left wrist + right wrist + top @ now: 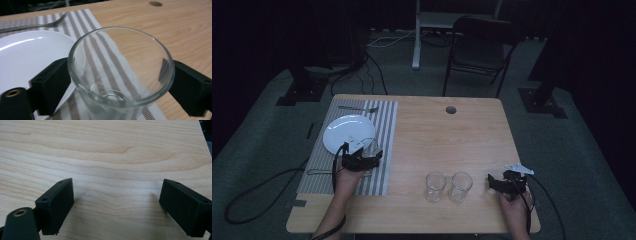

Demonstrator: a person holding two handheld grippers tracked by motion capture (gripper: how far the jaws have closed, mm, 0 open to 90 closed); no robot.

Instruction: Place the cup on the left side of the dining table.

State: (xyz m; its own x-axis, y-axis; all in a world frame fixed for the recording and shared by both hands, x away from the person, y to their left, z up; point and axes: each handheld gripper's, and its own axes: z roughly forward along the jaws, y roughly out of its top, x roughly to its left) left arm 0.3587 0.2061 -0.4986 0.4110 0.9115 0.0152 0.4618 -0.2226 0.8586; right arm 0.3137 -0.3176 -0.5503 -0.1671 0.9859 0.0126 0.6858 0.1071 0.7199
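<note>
A dark room surrounds my wooden tabletop. My left gripper has its jaws clamped on a glass over the striped placemat, beside the white plate. My right gripper rests with jaws apart. I judge this a place-setting step: next, lower the glass upright and release.

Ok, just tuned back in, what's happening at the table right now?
A person is working with two hand-held grippers. The left gripper has its fingers on either side of a clear glass, over the striped placemat beside the white plate. The right gripper is open and empty above bare table, just right of two more glasses standing near the front edge. A fork lies beyond the plate.
</note>
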